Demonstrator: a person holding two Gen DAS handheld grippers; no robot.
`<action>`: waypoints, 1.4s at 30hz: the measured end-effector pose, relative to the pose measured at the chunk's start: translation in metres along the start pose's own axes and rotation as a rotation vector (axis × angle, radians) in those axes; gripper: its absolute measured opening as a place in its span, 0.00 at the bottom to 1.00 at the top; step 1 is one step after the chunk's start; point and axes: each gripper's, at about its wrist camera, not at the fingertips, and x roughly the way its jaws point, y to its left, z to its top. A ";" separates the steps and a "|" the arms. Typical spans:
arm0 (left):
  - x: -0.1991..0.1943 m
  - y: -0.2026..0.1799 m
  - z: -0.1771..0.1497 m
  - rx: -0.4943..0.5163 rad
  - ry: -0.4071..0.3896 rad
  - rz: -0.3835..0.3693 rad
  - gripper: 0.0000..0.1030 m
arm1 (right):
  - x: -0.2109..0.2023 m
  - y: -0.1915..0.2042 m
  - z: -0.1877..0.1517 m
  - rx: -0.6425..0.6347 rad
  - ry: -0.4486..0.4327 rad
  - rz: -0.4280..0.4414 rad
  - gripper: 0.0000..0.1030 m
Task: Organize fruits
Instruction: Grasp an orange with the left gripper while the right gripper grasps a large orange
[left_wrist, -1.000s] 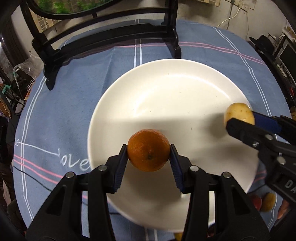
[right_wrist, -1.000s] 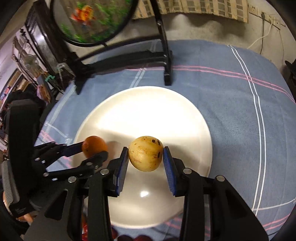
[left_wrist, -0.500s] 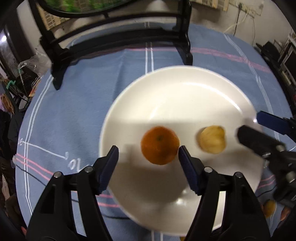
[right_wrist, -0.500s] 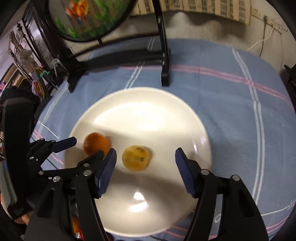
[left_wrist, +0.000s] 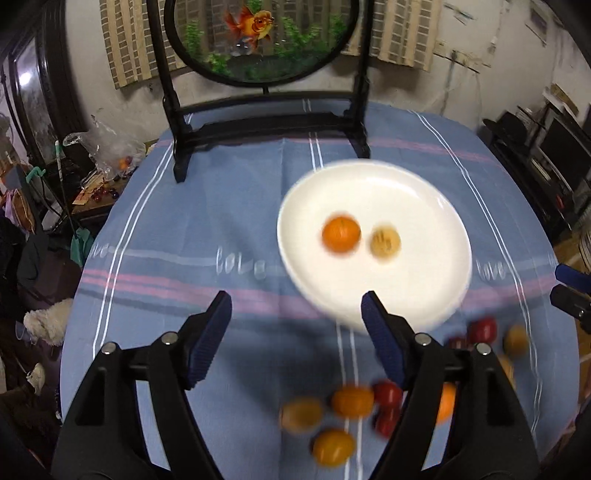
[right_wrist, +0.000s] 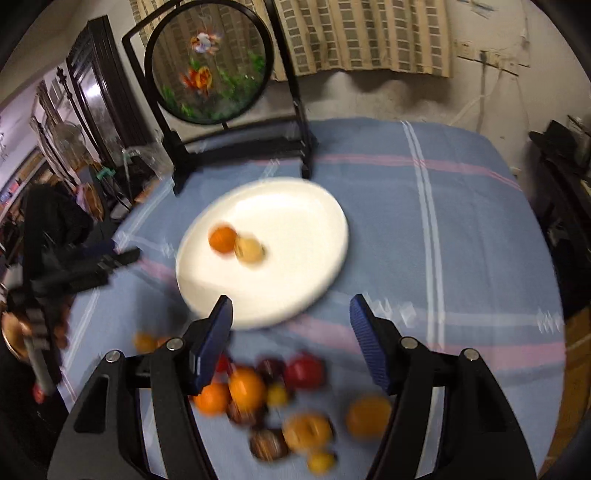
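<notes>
Both tools (left (left_wrist: 295, 332), right (right_wrist: 290, 332)) gape, raised

Straight ahead of the hand-held gripper, a round goldfish screen (left_wrist: 260, 38) in a black stand is sitting at the far edge of the tabletop (left_wrist: 221, 221), w/ a blue striped cloth covering it. Behind it, a stained pale wall (left_wrist: 480, 74) w/ brick-pattern curtains (right_wrist: 362, 33) is showing. Left: dark furniture & clutter. Right: black shelving.
</notes>
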 end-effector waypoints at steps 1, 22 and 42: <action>-0.005 0.001 -0.016 0.013 0.007 0.002 0.73 | -0.004 0.000 -0.016 0.004 0.003 -0.005 0.65; -0.010 -0.011 -0.135 0.006 0.169 -0.082 0.73 | 0.024 -0.020 -0.117 0.055 0.145 -0.099 0.45; -0.013 0.011 -0.132 -0.083 0.167 -0.070 0.73 | 0.074 0.074 -0.085 -0.057 0.214 0.239 0.46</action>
